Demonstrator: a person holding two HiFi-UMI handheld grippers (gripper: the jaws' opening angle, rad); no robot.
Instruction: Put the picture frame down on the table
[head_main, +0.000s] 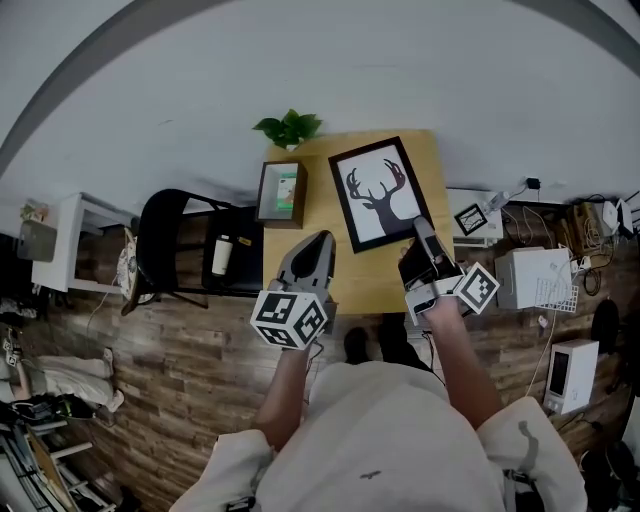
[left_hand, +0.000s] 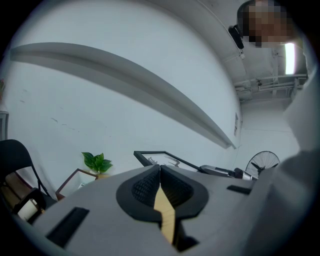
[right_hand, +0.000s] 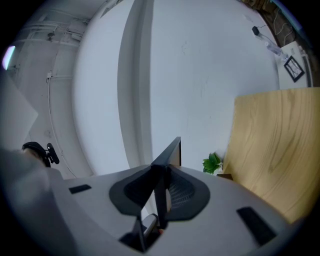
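The picture frame (head_main: 382, 193) is black with a white mat and a dark deer-head silhouette. It lies slanted over the right half of the wooden table (head_main: 330, 270). My right gripper (head_main: 421, 232) is shut on its near right corner. In the right gripper view the frame's black edge (right_hand: 169, 152) runs up from between the shut jaws. I cannot tell whether the frame touches the tabletop. My left gripper (head_main: 312, 256) hovers over the table's near left part, shut with nothing in it, left of the frame. In the left gripper view the frame (left_hand: 162, 157) shows beyond the shut jaws.
A small brown frame (head_main: 282, 193) and a potted green plant (head_main: 290, 127) stand on the table's far left. A black chair (head_main: 180, 240) holding a bottle (head_main: 221, 255) is left of the table. White boxes (head_main: 535, 277) and cables sit to the right; a fan (left_hand: 263, 162) stands nearby.
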